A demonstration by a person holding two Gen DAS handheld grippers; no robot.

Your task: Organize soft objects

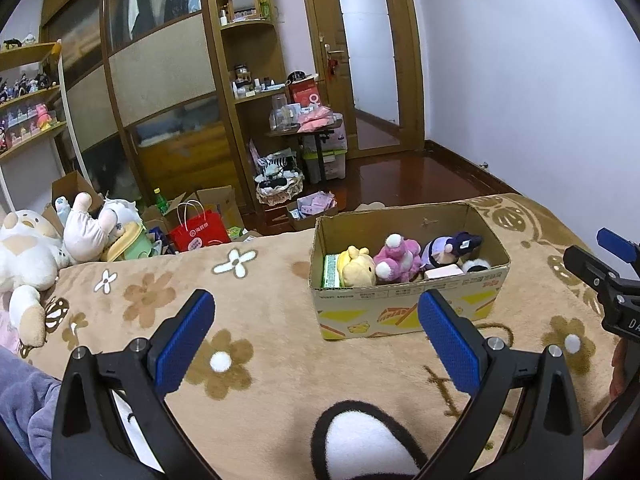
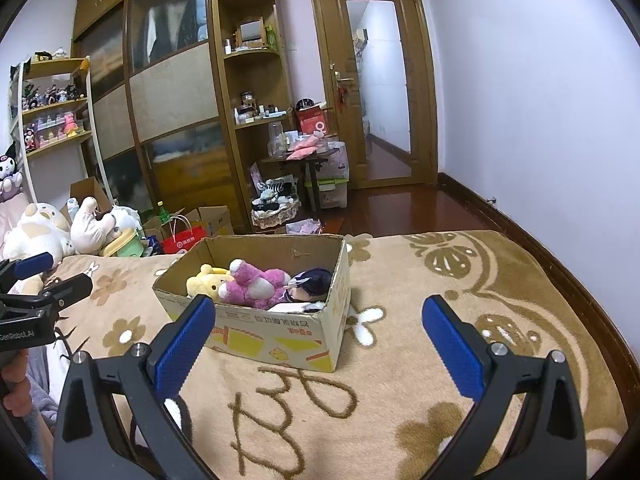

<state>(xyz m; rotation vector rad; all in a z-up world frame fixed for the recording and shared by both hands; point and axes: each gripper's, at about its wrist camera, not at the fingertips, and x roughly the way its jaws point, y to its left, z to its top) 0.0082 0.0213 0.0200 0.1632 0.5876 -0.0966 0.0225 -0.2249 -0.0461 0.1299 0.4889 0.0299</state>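
**Toys boxed on the bed, more piled at its far edge**

A brown flower-patterned blanket (image 2: 460, 320) covers the bed, and on it, toward the far edge, stands an open cardboard box (image 2: 280, 340) already carrying soft toys: a yellow plush (image 2: 206, 282), a pink plush (image 2: 256, 286) and a dark-haired doll (image 2: 310, 284), packed side by side. At the bed's far left corner lies a heap of larger toys, among them a big white-and-tan plush (image 1: 24, 248) and a pale pink one (image 1: 86, 232), well apart from the box.

The likely trouble from here is one of fit. The box looks nearly full along its length, and the large white plush seems too bulky for what room is left; forcing it in could tip the light carton on the soft blanket or push out the toys already stowed. A reach across to the far left corner could also nudge the heap off the bed's edge, where bags and cartons crowd the floor.

Both tools are held low over the near edge of the bed, pointing across it toward the box. The left tongs (image 1: 316, 312) are spread wide and carry nothing. The right tongs (image 2: 318, 316) are likewise spread wide and empty, aimed at the box's near wall.
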